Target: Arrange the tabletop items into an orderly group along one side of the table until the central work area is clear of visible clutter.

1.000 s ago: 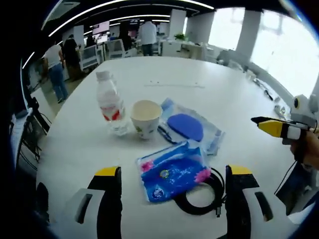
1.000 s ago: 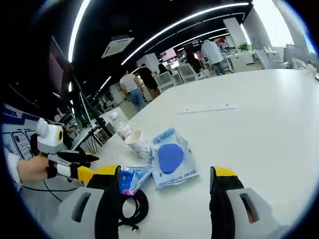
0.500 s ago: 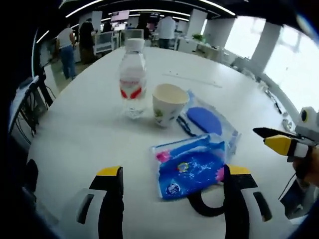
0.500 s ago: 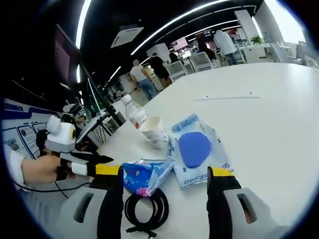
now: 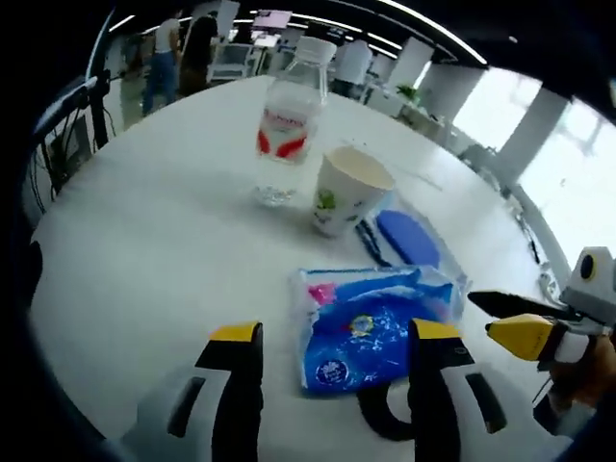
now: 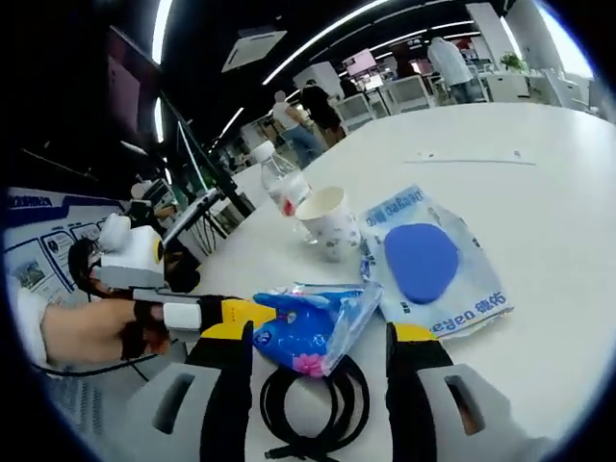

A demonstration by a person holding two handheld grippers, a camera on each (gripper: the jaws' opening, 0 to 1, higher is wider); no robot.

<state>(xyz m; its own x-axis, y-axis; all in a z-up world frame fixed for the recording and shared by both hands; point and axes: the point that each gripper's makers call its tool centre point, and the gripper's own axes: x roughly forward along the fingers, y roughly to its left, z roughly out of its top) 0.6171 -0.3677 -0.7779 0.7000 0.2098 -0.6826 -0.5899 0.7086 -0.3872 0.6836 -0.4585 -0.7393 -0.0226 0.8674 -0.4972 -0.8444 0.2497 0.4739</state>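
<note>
Blue packet point(image 5: 371, 322), glossy, crinkled, pink flowers

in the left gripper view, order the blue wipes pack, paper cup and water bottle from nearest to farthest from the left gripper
1. blue wipes pack, lying between the left gripper fingers.
2. paper cup, beyond the pack, mid table.
3. water bottle, farthest, just left of the cup.

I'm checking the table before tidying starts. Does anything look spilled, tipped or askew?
Nothing is spilled: the water bottle and paper cup stand upright. The blue wipes pack lies crooked, partly over the coiled black cable and overlapping the clear packet with the blue pad.
</note>
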